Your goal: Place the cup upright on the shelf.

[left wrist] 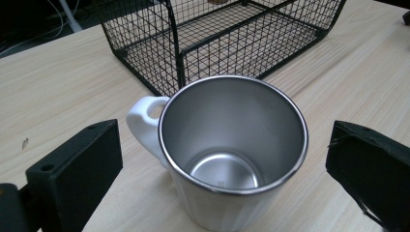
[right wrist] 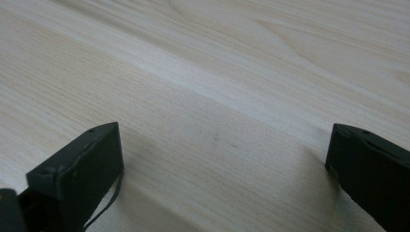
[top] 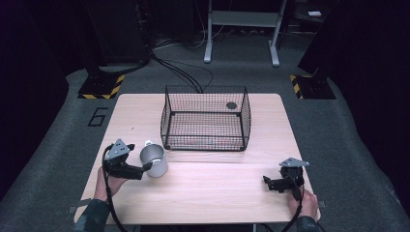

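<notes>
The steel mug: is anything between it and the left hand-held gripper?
No. The steel mug stands upright between the open jaws of the left hand-held gripper, untouched, nothing between them. The wire basket sits behind it.

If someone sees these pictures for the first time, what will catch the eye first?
First the shiny steel mug with its white handle, upright on the wooden table, between the open jaws of the left gripper. Then the black wire basket behind it, at the table's middle. The right gripper is open over bare wood.
</notes>
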Demonstrator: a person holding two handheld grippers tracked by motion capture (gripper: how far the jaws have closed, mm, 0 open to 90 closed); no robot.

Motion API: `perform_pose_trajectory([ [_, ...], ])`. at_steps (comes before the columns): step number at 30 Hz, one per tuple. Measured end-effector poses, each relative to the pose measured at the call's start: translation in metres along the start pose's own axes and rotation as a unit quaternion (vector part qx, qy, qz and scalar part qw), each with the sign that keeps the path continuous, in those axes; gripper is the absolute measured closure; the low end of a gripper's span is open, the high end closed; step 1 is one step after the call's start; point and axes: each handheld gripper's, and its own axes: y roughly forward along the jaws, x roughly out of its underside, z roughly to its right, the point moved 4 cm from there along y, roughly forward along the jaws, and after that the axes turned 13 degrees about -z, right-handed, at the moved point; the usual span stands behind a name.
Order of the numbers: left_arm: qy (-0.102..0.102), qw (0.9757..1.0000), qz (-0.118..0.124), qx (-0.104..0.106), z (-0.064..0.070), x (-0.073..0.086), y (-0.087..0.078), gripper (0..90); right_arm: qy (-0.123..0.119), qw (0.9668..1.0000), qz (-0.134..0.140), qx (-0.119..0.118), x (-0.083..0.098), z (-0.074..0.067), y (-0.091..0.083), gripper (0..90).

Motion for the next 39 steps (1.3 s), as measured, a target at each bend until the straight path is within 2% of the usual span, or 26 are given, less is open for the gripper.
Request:
perform_pose_trajectory([
  [9, 0.016, 0.9998, -0.010, 0.009, 0.004, -0.010, 0.016, 0.0, 0.004, 1.0000, 0.001, 0.000, 0.000, 0.000, 0.000, 0.0],
  [20, 0.020, 0.9995, -0.016, 0.018, 0.003, -0.015, 0.029, 0.0, 0.004, 1.0000, 0.001, 0.001, 0.000, 0.000, 0.000, 0.0],
  [24, 0.025, 0.9990, -0.030, 0.022, 0.003, -0.015, 0.037, 0.1, 0.003, 1.0000, 0.001, 0.001, 0.000, 0.001, 0.000, 0.0],
  [29, 0.025, 0.9992, -0.027, 0.018, 0.004, -0.017, 0.041, 4.8, 0.005, 1.0000, 0.001, 0.001, 0.000, 0.000, 0.000, 0.0],
  [39, 0.029, 0.9993, -0.020, 0.015, 0.004, -0.016, 0.042, 6.1, 0.005, 1.0000, 0.001, 0.002, 0.000, 0.000, 0.000, 0.0],
])
